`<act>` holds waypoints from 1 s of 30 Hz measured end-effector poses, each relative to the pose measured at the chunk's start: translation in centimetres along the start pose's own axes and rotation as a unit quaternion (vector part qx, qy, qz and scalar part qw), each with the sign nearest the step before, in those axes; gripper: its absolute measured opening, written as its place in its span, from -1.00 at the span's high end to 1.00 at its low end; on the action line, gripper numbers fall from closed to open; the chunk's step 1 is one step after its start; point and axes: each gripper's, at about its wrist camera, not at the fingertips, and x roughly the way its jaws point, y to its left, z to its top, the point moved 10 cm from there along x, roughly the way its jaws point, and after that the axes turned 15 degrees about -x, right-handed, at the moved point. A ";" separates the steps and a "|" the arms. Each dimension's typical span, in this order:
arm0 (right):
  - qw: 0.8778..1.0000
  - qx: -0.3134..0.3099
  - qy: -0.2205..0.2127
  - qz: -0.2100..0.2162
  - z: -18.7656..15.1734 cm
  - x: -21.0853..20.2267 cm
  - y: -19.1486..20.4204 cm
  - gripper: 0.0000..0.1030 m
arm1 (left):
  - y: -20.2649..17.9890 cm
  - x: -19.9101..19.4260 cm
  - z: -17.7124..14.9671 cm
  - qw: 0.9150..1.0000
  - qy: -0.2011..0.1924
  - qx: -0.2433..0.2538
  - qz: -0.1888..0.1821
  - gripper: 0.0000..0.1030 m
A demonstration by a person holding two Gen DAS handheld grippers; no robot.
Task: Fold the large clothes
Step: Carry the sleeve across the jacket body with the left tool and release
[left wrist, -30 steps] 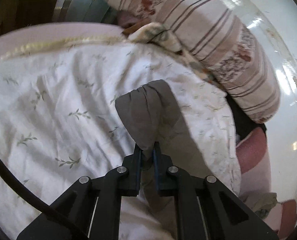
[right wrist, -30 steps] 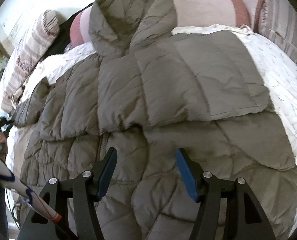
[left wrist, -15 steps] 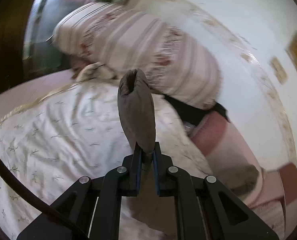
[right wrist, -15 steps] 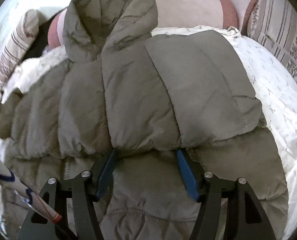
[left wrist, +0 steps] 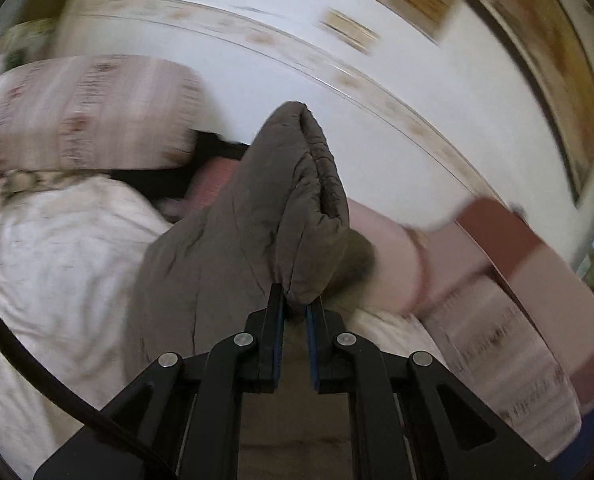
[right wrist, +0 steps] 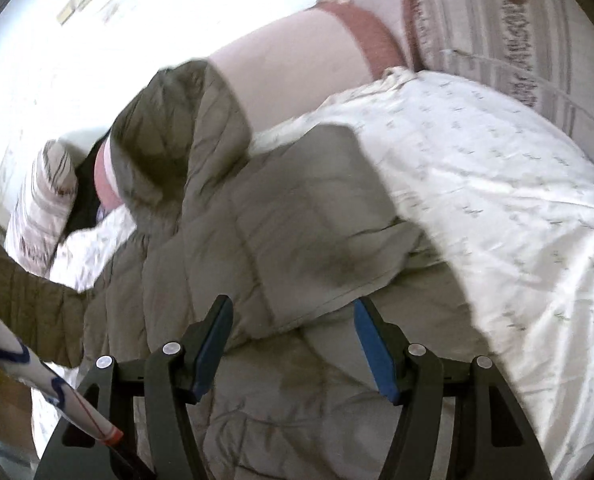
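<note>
Two grippers in view. Left gripper [left wrist: 295,306] clamped on the jacket's sleeve cuff [left wrist: 297,216], raised toward 12 o'clock. Right gripper [right wrist: 293,332] jaws wide, empty, over the grey quilted jacket [right wrist: 281,240] spread on the bed [right wrist: 497,184].

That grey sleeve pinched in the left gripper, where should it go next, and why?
Probably across onto the jacket's body. The left gripper is shut on the sleeve, lifted clear of the bed. The other sleeve already lies folded over the front, and the right gripper hovers open there.

Left gripper [left wrist: 296,309] clamped tight; right gripper [right wrist: 293,322] jaws spread wide.
</note>
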 end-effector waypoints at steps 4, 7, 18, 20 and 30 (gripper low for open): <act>1.000 0.022 -0.014 -0.009 0.5 -1.5 -2.2 -0.31 | -5.6 4.8 -8.1 0.997 0.067 0.033 -0.025 0.81; 0.999 0.035 -0.025 -0.017 0.9 -2.6 -3.8 -0.31 | -7.3 9.4 -15.0 0.991 0.124 0.042 -0.023 0.80; 0.997 0.069 -0.039 -0.018 1.2 -4.0 -7.0 -0.31 | -2.7 18.7 -31.1 0.957 0.264 0.099 0.071 0.64; 0.996 0.076 -0.042 -0.004 1.3 -3.8 -6.8 -0.31 | -3.3 17.0 -30.1 0.956 0.267 0.112 0.040 0.27; 0.985 0.100 0.014 0.142 0.0 0.2 -0.5 -0.31 | 6.3 10.3 -14.9 0.989 0.081 0.070 0.104 -0.21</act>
